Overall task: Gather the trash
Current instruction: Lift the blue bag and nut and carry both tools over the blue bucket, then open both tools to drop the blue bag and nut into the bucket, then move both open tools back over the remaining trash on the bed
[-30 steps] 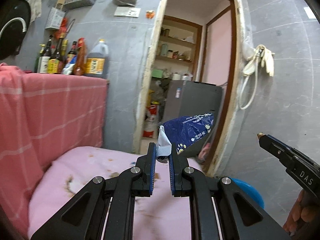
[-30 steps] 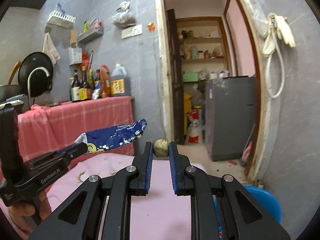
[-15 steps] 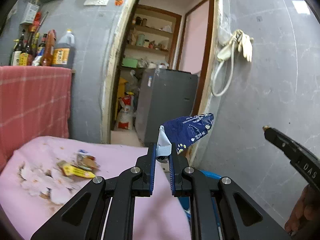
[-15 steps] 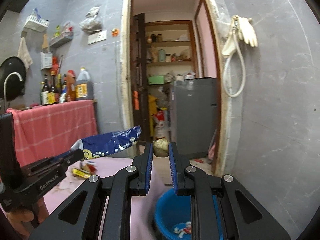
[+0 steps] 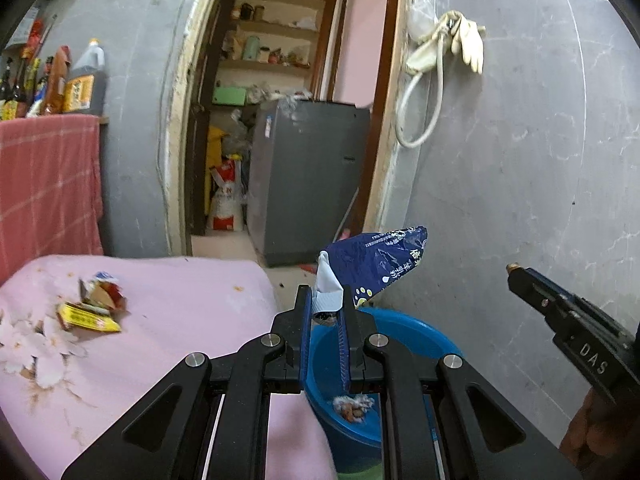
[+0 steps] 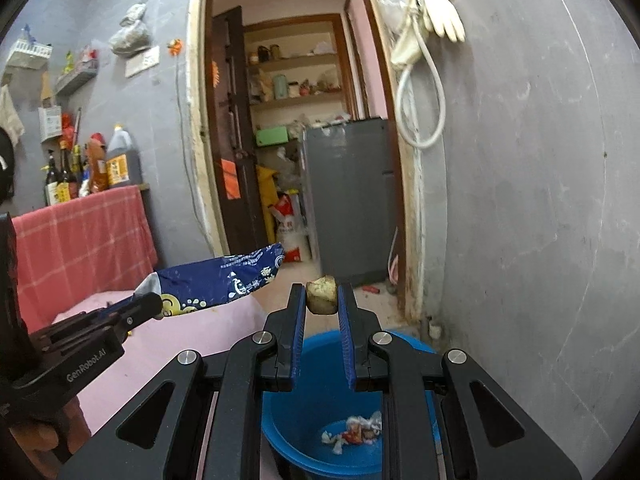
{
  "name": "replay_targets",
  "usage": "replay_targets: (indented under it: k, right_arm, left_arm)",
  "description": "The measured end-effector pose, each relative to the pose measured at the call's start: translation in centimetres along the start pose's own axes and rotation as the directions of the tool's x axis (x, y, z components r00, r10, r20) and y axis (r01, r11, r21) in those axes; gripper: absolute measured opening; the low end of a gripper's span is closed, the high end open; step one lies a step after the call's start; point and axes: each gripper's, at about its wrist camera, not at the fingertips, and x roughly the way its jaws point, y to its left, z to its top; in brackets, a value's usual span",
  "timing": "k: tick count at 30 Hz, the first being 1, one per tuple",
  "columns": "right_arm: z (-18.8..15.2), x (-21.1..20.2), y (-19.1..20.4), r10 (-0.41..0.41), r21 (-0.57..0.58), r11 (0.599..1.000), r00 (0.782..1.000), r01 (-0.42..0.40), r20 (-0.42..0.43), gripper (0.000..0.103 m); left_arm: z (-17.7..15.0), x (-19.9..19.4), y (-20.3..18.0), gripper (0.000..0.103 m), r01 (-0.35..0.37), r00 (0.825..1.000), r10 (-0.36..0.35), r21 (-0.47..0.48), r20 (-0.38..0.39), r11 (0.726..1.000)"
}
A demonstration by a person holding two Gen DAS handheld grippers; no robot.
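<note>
1. My left fingers (image 5: 326,300) are clamped on the white crimped end of a dark blue printed plastic snack wrapper (image 5: 378,264), which sticks up and to the right beyond the tips.
2. The same wrapper (image 6: 224,278) shows in the right wrist view, held out level from the left fingers (image 6: 150,304) over the edge of the pink surface.
3. My right fingers (image 6: 322,300) are clamped on a small yellowish-brown crumpled lump of trash (image 6: 321,299), pinched at the very tips between the blue pads (image 6: 298,340).
4. A round blue plastic bucket (image 6: 316,392) stands on the floor below and ahead of both pairs of fingers; its rim (image 5: 394,318) lies just beyond the corner of the surface.
5. A few white and reddish scraps (image 6: 354,432) lie at the bottom of the bucket.
6. The pink cloth-covered surface (image 5: 172,320) carries a small heap of torn yellow and red wrappers (image 5: 94,304) at its left side, with white peel-like pieces (image 5: 36,348) beside it.
7. The right tool body (image 5: 576,332), black and lettered, shows at the right edge of the left wrist view, well apart from the wrapper.
8. Behind: a grey wall (image 6: 540,160), an open doorway with a grey cabinet (image 6: 348,196), and pale rubber gloves (image 6: 438,16) hung on the wall.
</note>
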Motion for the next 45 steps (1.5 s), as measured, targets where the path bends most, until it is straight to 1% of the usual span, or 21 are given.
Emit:
replay_targets:
  k: [4, 7, 9, 19, 21, 22, 23, 27, 29, 31, 33, 35, 36, 38, 39, 40, 41, 42, 43, 44, 45]
  right_arm:
    - [-1.0, 1.2, -1.0, -0.005, 0.019, 1.000, 0.999, 0.005, -0.044, 0.015]
    - [-1.7, 2.3, -1.6, -0.005, 0.035, 0.999, 0.997, 0.008, -0.082, 0.015]
    - [-2.2, 3.0, -2.1, -0.006, 0.052, 0.999, 0.994, 0.011, -0.113, 0.015]
    - [-3.7, 6.0, -3.6, -0.004, 0.094, 0.995, 0.977, 0.025, -0.213, 0.015]
    - [-3.8, 6.3, -3.6, -0.005, 0.093, 0.995, 0.975, 0.027, -0.221, 0.015]
    - [-3.8, 6.5, -3.7, -0.008, 0.092, 0.995, 0.974, 0.030, -0.226, 0.015]
    - [-3.9, 6.5, -3.7, -0.008, 0.094, 0.995, 0.973, 0.030, -0.229, 0.015]
    - [-3.8, 6.5, -3.7, -0.007, 0.094, 0.995, 0.974, 0.029, -0.227, 0.017]
    - [-3.7, 6.4, -3.7, -0.008, 0.090, 0.996, 0.976, 0.029, -0.220, 0.020]
    - [-3.3, 6.2, -3.5, -0.008, 0.088, 0.996, 0.979, 0.026, -0.206, 0.026]
    - [-2.8, 5.7, -3.1, -0.008, 0.082, 0.996, 0.982, 0.024, -0.189, 0.028]
    - [-2.1, 5.0, -2.6, -0.012, 0.066, 0.998, 0.986, 0.023, -0.165, 0.028]
    - [-1.7, 4.6, -2.3, -0.013, 0.056, 0.998, 0.989, 0.022, -0.150, 0.031]
    - [-1.0, 3.8, -1.7, -0.012, 0.043, 0.999, 0.993, 0.017, -0.120, 0.038]
    - [-0.7, 3.5, -1.4, -0.011, 0.039, 0.999, 0.994, 0.015, -0.106, 0.043]
    - [-0.2, 2.9, -1.0, -0.008, 0.033, 0.999, 0.996, 0.011, -0.085, 0.046]
    - [0.1, 2.6, -0.6, -0.006, 0.029, 1.000, 0.997, 0.008, -0.071, 0.047]
    - [0.5, 2.3, -0.2, -0.004, 0.025, 1.000, 0.998, 0.005, -0.060, 0.049]
    - [0.9, 1.8, 0.2, 0.002, 0.019, 1.000, 0.999, -0.001, -0.043, 0.050]
    - [1.3, 1.6, 0.6, 0.005, 0.015, 1.000, 0.999, -0.004, -0.033, 0.050]
    - [1.7, 1.2, 1.0, 0.010, 0.011, 1.000, 1.000, -0.009, -0.018, 0.053]
  left_arm:
    - [-0.7, 1.9, -0.2, 0.010, 0.006, 0.998, -0.007, -0.011, -0.066, 1.000]
    - [-1.3, 3.6, -0.3, 0.010, 0.007, 0.992, -0.008, -0.007, -0.125, 1.000]
    - [-1.9, 4.4, -0.5, 0.010, 0.008, 0.989, -0.007, 0.002, -0.150, 1.000]
    - [-3.4, 8.2, -0.3, 0.011, 0.033, 0.961, -0.031, 0.001, -0.274, 0.999]
    - [-3.6, 8.7, -0.3, 0.014, 0.030, 0.956, -0.027, 0.005, -0.293, 1.000]
    - [-3.8, 8.8, -0.3, 0.019, 0.027, 0.953, -0.024, 0.005, -0.301, 1.000]
    - [-3.8, 8.9, -0.1, 0.022, 0.026, 0.952, -0.025, 0.000, -0.305, 1.000]
    - [-3.6, 8.6, 0.4, 0.025, 0.021, 0.957, -0.026, -0.018, -0.289, 1.000]
    - [-3.3, 8.1, 0.7, 0.027, 0.017, 0.960, -0.023, -0.024, -0.278, 1.000]
    - [-3.0, 7.5, 0.9, 0.030, 0.015, 0.964, -0.024, -0.037, -0.266, 0.999]
    - [-2.5, 6.6, 1.4, 0.033, 0.010, 0.969, -0.023, -0.053, -0.248, 0.999]
    - [-2.0, 5.7, 1.9, 0.039, 0.007, 0.973, -0.022, -0.068, -0.228, 0.998]
    - [-1.6, 5.3, 2.2, 0.041, 0.006, 0.975, -0.023, -0.075, -0.220, 0.997]
    - [-0.9, 4.2, 2.9, 0.053, 0.005, 0.981, -0.022, -0.090, -0.193, 0.996]
    - [-0.6, 3.7, 3.2, 0.056, 0.001, 0.984, -0.018, -0.095, -0.179, 0.995]
    - [-0.2, 3.2, 3.5, 0.063, -0.002, 0.986, -0.014, -0.101, -0.164, 0.995]
    - [0.3, 2.6, 3.9, 0.074, -0.005, 0.989, -0.011, -0.108, -0.145, 0.994]
    - [0.6, 2.1, 4.2, 0.080, -0.013, 0.992, -0.002, -0.112, -0.129, 0.994]
    - [1.0, 1.3, 4.7, 0.089, -0.028, 0.995, 0.017, -0.114, -0.103, 0.993]
    - [1.3, 0.6, 5.0, 0.092, -0.039, 0.996, 0.030, -0.113, -0.082, 0.993]
    - [1.6, 0.0, 5.3, 0.093, -0.049, 0.997, 0.042, -0.111, -0.060, 0.993]
